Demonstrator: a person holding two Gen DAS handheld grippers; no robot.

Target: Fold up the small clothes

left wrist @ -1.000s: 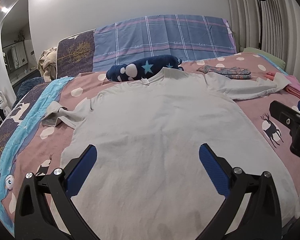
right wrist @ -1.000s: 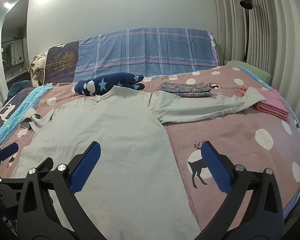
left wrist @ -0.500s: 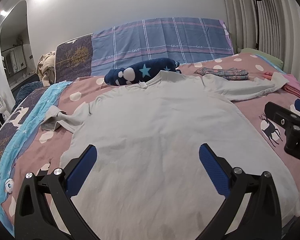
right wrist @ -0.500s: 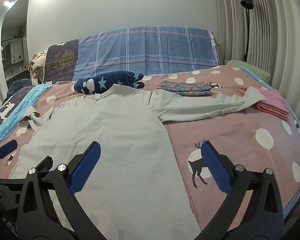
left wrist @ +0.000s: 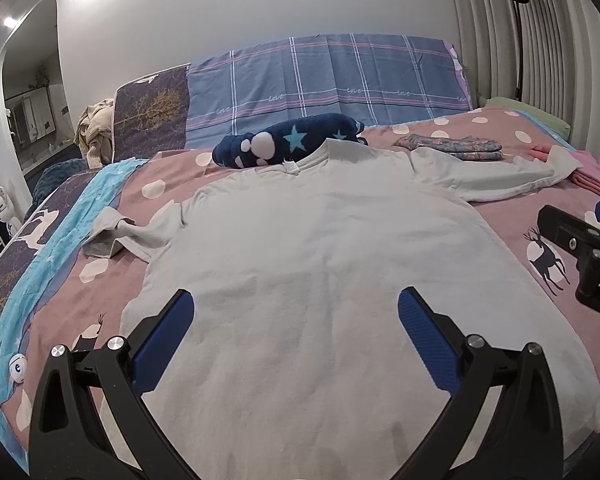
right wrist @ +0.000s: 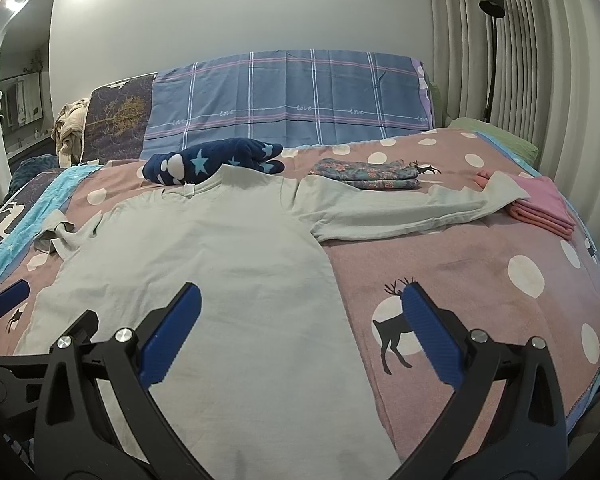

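Left wrist view looks across the bed cover, pink with white dots and deer prints, which spreads under and beyond both tools. On it lies the pale grey long-sleeved shirt, spread flat and face down, its hem nearest the tools and its collar far ahead. Its body fills the space directly below and ahead of the left gripper, whose blue-padded jaws stand wide apart over the fabric, gripping nothing. One sleeve stretches away ahead and to the right, its cuff resting on the folded pink cloth; the other sleeve lies crumpled ahead to the left.

From the right wrist view, the right gripper is also spread wide and empty, poised above the shirt's right side edge, so that one jaw is over grey fabric and the other over the bare cover with the deer print.

Beyond the collar sits a navy star-patterned bundle, touching the neckline. Ahead to the right of it, a folded floral garment rests just behind the outstretched sleeve.
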